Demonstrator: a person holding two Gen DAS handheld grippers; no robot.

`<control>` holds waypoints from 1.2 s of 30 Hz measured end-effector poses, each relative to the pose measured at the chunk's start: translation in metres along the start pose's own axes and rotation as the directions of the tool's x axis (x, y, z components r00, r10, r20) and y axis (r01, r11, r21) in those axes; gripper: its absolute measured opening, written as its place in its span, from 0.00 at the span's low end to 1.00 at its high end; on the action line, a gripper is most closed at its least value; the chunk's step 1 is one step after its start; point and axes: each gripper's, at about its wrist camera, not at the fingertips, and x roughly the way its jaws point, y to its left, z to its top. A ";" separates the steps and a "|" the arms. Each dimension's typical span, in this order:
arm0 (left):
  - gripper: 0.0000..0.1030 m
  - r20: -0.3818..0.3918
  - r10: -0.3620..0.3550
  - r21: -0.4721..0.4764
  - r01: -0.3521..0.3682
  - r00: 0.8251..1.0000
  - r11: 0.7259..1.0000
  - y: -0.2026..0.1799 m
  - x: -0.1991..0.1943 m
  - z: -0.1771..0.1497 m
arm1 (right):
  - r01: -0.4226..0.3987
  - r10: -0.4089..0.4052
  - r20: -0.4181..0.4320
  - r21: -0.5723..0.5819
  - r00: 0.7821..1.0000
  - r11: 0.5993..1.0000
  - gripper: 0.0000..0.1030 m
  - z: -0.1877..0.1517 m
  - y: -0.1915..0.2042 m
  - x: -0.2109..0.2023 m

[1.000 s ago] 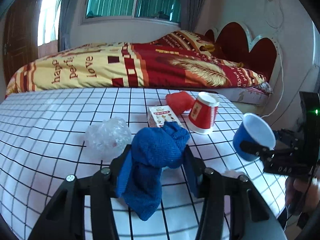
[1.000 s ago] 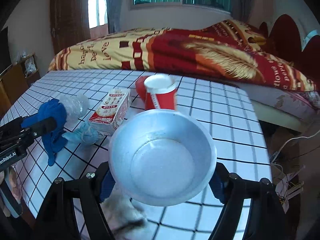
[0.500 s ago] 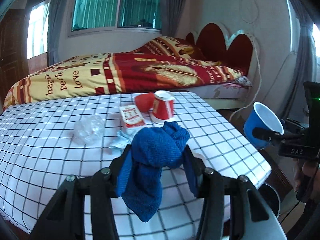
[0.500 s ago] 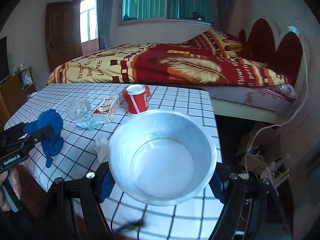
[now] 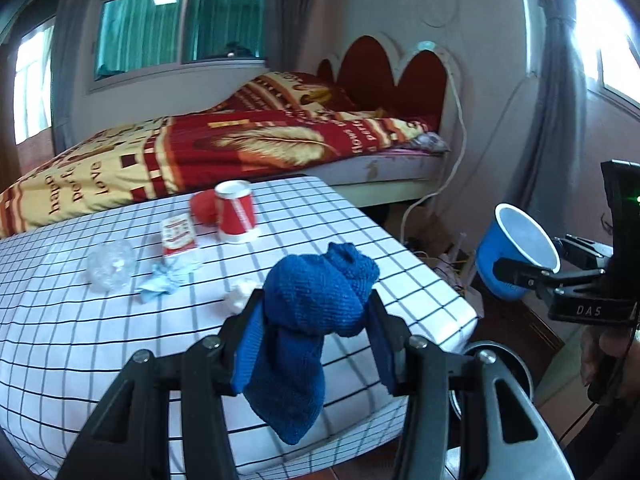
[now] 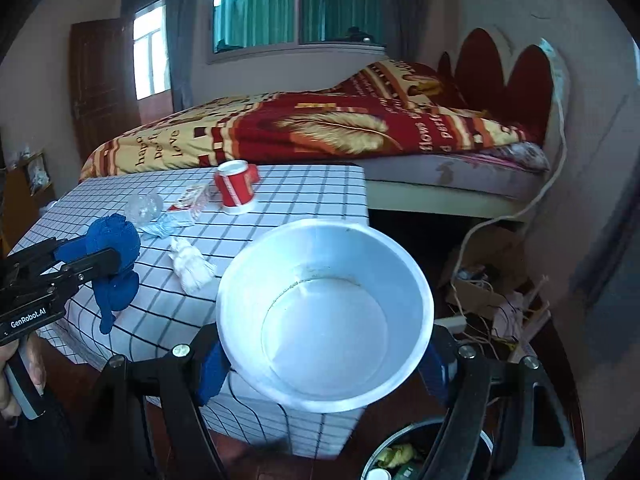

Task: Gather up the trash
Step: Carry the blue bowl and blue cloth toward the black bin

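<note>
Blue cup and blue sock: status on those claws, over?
Left claw shut on blue sock. Right claw shut on blue cup, empty. Trash bin below, nothing blocking.

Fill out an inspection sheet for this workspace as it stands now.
Surface: checked tablecloth over the table.
Job's things: red paper cup upside down, carton, crumpled clear plastic, white tissue, bin on the floor.
Clutter: nothing seen.
Grippers: left gripper shut on blue cloth; right gripper shut on blue cup.
Cables: white cord hanging by the headboard.
Surroundings: bed, window.
</note>
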 end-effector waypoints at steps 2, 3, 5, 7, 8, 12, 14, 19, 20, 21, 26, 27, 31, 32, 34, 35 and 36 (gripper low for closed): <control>0.49 -0.004 -0.017 0.014 0.017 1.000 1.000 -0.012 0.001 -0.001 | 0.013 -0.013 -0.002 0.022 1.000 1.000 0.77 -0.008 -0.012 -0.007; 0.49 -0.008 -0.027 0.022 0.027 1.000 0.999 -0.019 0.004 -0.001 | 0.018 -0.018 -0.004 0.029 1.000 0.999 0.77 -0.012 -0.016 -0.009; 0.49 -0.012 -0.041 0.033 0.041 0.999 0.999 -0.031 0.006 -0.001 | 0.033 -0.033 -0.008 0.043 0.999 0.999 0.77 -0.019 -0.027 -0.014; 0.49 -0.020 -0.063 0.046 0.064 0.998 0.997 -0.045 0.010 -0.002 | 0.048 -0.047 -0.012 0.057 0.999 0.997 0.77 -0.027 -0.038 -0.020; 0.49 -0.022 -0.069 0.049 0.070 0.997 0.996 -0.049 0.011 -0.002 | 0.053 -0.052 -0.013 0.062 0.999 0.997 0.77 -0.029 -0.043 -0.022; 0.49 -0.033 -0.109 0.072 0.111 0.993 0.991 -0.076 0.018 -0.003 | 0.084 -0.082 -0.019 0.094 0.996 0.992 0.77 -0.041 -0.066 -0.033; 0.49 -0.039 -0.129 0.084 0.132 0.991 0.988 -0.088 0.021 -0.003 | 0.098 -0.096 -0.026 0.109 0.995 0.989 0.77 -0.048 -0.077 -0.038; 0.49 -0.060 -0.178 0.117 0.184 0.982 0.976 -0.118 0.028 -0.005 | 0.137 -0.132 -0.039 0.145 0.990 0.980 0.77 -0.064 -0.102 -0.050; 0.49 -0.063 -0.183 0.121 0.190 0.981 0.974 -0.122 0.028 -0.005 | 0.144 -0.139 -0.040 0.151 0.989 0.978 0.77 -0.067 -0.106 -0.052; 0.49 -0.067 -0.195 0.127 0.202 0.979 0.971 -0.129 0.029 -0.006 | 0.150 -0.145 -0.041 0.156 0.989 0.976 0.77 -0.069 -0.109 -0.054; 0.49 -0.085 -0.229 0.148 0.239 0.970 0.960 -0.152 0.033 -0.008 | 0.177 -0.169 -0.056 0.185 0.984 0.967 0.77 -0.084 -0.128 -0.063; 0.49 -0.091 -0.238 0.153 0.249 0.967 0.956 -0.158 0.034 -0.010 | 0.181 -0.173 -0.060 0.189 0.983 0.965 0.77 -0.086 -0.131 -0.064; 0.49 -0.110 -0.260 0.164 0.276 0.959 0.947 -0.172 0.037 -0.015 | 0.198 -0.187 -0.074 0.204 0.980 0.959 0.77 -0.097 -0.140 -0.069; 0.49 -0.114 -0.265 0.165 0.282 0.957 0.945 -0.175 0.039 -0.017 | 0.203 -0.191 -0.077 0.204 0.979 0.958 0.77 -0.100 -0.143 -0.070; 0.49 -0.127 -0.279 0.172 0.298 0.952 0.939 -0.183 0.041 -0.021 | 0.211 -0.198 -0.084 0.207 0.977 0.955 0.77 -0.106 -0.148 -0.073; 0.49 -0.134 -0.285 0.174 0.306 0.949 0.936 -0.187 0.042 -0.022 | 0.215 -0.201 -0.089 0.210 0.976 0.954 0.77 -0.109 -0.151 -0.074; 0.49 -0.139 -0.289 0.176 0.311 0.947 0.934 -0.189 0.043 -0.023 | 0.220 -0.204 -0.095 0.215 0.974 0.952 0.77 -0.114 -0.154 -0.076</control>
